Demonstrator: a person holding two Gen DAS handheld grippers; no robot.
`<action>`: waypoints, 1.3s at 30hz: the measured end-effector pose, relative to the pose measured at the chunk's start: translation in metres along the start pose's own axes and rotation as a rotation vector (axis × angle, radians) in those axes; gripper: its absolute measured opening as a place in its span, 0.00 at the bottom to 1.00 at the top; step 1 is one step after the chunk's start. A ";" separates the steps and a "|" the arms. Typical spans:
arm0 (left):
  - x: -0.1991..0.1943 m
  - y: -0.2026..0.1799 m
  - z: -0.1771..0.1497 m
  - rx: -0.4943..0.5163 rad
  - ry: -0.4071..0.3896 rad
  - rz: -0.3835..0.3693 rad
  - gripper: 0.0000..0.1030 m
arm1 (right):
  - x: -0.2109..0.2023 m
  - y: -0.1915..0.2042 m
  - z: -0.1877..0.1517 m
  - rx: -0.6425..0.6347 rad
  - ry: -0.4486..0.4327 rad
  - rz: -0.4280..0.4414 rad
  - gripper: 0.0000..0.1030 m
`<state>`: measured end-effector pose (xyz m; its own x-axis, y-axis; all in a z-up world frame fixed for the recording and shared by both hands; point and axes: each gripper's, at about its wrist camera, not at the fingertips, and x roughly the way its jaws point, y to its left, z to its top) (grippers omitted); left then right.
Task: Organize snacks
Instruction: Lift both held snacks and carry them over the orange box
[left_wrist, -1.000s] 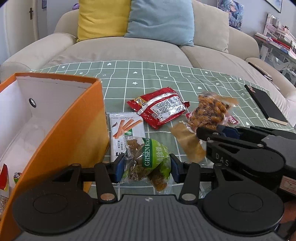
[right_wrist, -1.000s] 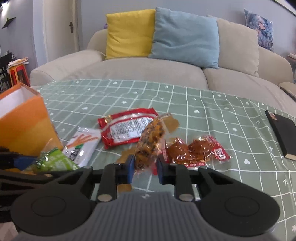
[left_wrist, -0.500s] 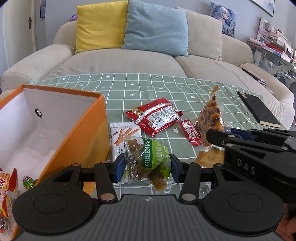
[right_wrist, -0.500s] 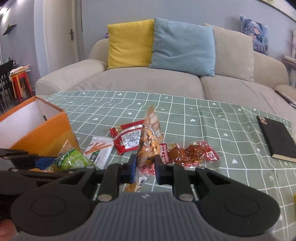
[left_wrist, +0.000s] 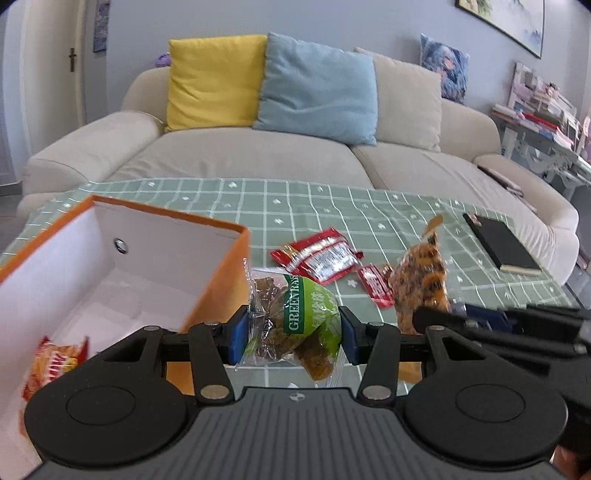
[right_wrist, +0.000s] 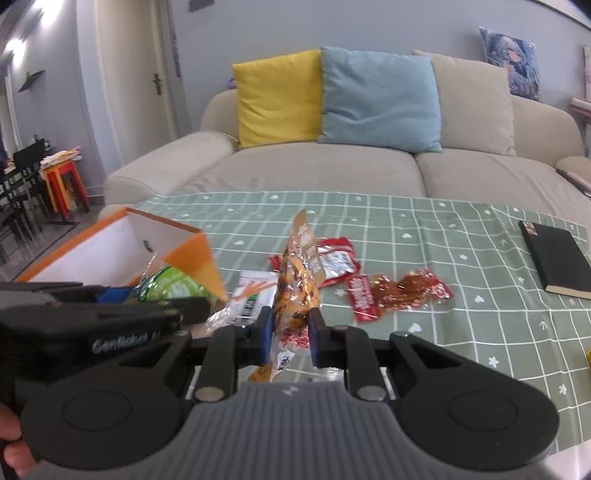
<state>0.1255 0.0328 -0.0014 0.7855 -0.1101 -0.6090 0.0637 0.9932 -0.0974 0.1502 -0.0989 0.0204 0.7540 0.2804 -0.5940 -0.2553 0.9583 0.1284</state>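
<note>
Green-labelled snack packet (left_wrist: 295, 325) pinched between the blue-padded fingers of the left gripper (left_wrist: 292, 334), held off the tabletop just beside the right wall of the orange box (left_wrist: 218, 284). Box interior is white; one red-and-orange snack bag (left_wrist: 55, 360) lies on its floor near the left edge of the left wrist view.

Right gripper (right_wrist: 290, 334) pinches an orange-brown snack pouch (right_wrist: 297, 291) upright, its top flap standing above the fingers. In the left wrist view the same pouch (left_wrist: 419, 288) rises just to the right of the green packet.

On the green checked tablecloth (right_wrist: 424, 229): a red packet (left_wrist: 317, 256) flat beyond the held items, a clear-and-red packet of brown pieces (right_wrist: 402, 291) to the right of the pouch, and a white packet printed with orange sticks (right_wrist: 251, 295), partly hidden behind the fingers. Black notebook (right_wrist: 554, 254) lies well apart at the right edge. Beige sofa (right_wrist: 332, 170) behind, with yellow (right_wrist: 277, 98) and blue cushions (right_wrist: 380, 99).
</note>
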 end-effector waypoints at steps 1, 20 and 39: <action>-0.004 0.003 0.002 -0.008 -0.009 0.002 0.54 | -0.004 0.003 0.000 -0.001 -0.005 0.008 0.16; -0.042 0.085 0.043 -0.112 -0.091 0.267 0.54 | -0.019 0.089 0.047 -0.147 -0.085 0.196 0.16; 0.002 0.142 0.026 -0.152 0.147 0.427 0.54 | 0.077 0.170 0.055 -0.418 0.090 0.309 0.16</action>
<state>0.1526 0.1748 0.0040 0.6255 0.2913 -0.7238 -0.3453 0.9352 0.0779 0.1980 0.0883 0.0398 0.5553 0.5231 -0.6466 -0.6908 0.7230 -0.0083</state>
